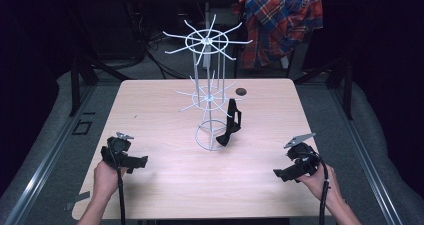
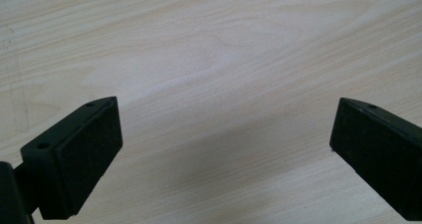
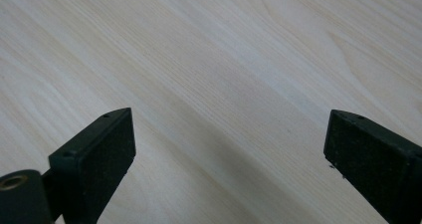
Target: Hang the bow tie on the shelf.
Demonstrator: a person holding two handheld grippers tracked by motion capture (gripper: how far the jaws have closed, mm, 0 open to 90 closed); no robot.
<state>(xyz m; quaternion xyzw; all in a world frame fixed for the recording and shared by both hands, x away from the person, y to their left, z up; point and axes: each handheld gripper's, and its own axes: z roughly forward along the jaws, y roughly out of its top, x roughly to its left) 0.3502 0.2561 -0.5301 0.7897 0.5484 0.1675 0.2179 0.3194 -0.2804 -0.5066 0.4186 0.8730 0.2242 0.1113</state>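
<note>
A: Where is the black strap-like item (image 1: 229, 124)?

B: It hangs on the white wire rack (image 1: 209, 97), on the rack's lower ring of hooks, with its bottom end near the round wire base. From the left tool (image 1: 134, 163) it sits ahead and off to the right, well apart. From the right tool (image 1: 279, 174) it sits ahead and to the left, also well apart. Neither tool touches it.

A: What exactly is the item?

B: Too small and dark to tell; a black folded band or holder is the most I can say.

A: How do the tools stand?

B: The left tool (image 2: 226, 134) has its jaws wide apart with nothing between them, just bare pale wood of the surface (image 2: 219, 50) beneath. The right tool (image 3: 229, 144) is the same: jaws spread, bare wood grain under the gap. In the high view each is held low over the near part of the surface, the left one pointing right, the right one pointing left, so they face each other across the near edge. A hand (image 1: 106, 177) grips the left one from behind, and a cable trails back from each.

A: Anything farther out?

B: Past the rack, beyond the far edge of the surface, a red and blue plaid shirt (image 1: 277, 15) is draped over something. A small dark round spot (image 1: 241, 91) marks the surface just right of the rack.
</note>
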